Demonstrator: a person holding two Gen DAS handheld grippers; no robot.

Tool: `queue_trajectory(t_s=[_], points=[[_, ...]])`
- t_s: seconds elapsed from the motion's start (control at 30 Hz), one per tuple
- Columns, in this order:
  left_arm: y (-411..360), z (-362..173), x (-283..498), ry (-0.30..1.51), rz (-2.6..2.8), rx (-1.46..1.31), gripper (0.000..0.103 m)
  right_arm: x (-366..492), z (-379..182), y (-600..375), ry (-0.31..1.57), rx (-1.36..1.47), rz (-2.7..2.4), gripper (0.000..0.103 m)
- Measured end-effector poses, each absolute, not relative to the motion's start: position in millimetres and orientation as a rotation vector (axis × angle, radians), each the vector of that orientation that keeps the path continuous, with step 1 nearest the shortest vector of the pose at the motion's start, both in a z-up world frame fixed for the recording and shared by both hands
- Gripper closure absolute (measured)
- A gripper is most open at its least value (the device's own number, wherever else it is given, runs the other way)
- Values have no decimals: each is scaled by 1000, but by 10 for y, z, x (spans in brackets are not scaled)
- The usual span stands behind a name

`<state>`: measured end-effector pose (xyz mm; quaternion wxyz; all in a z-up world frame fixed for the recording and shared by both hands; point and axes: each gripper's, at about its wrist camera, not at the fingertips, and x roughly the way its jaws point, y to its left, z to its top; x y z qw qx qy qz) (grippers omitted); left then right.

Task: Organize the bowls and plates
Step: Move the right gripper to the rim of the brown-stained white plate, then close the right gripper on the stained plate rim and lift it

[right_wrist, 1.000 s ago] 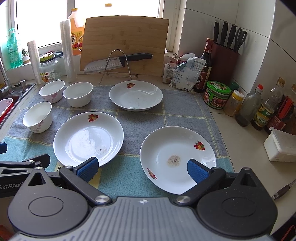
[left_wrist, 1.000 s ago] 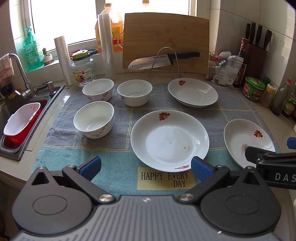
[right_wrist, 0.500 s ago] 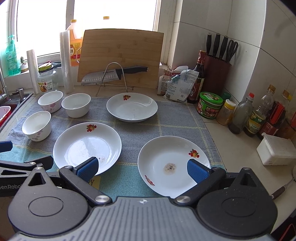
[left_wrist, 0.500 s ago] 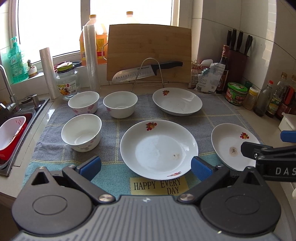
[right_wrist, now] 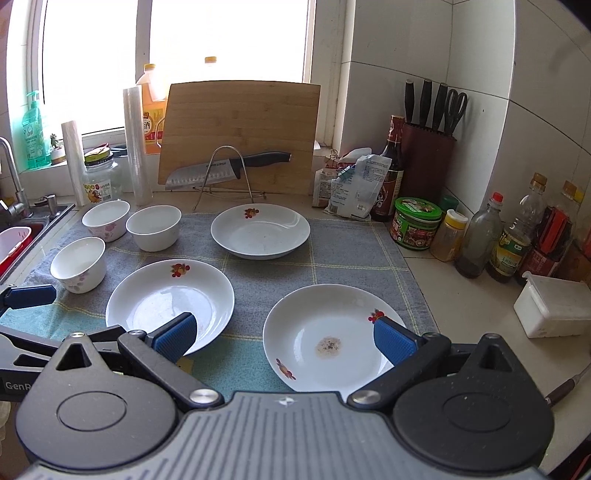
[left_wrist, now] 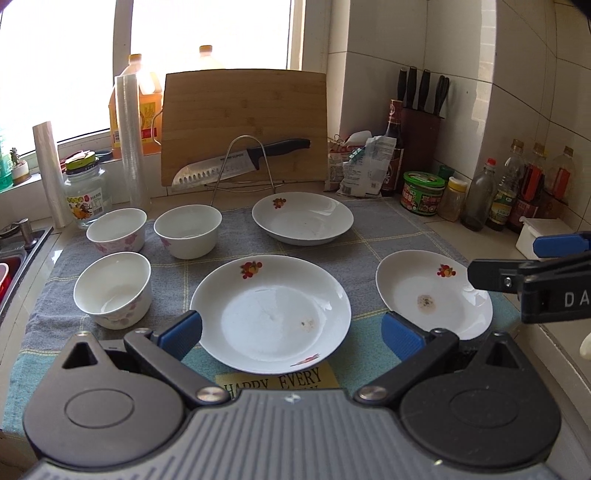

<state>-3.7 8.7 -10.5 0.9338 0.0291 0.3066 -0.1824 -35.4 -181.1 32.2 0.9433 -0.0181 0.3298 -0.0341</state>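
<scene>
My left gripper: jaws spread, empty, above middle plate. My right gripper: spread, empty, above stained plate. Third plate behind. Three bowls at left. All on towel.

Daylight blows out the window, plates glare, fisheye bends edges, focus sharp
</scene>
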Motion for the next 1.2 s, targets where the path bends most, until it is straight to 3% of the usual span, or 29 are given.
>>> queue_trajectory(t_s=[1.2], points=[[-1450,-1127,273,684,-674,295,1,608,-549,-3487,814,176,58,0]])
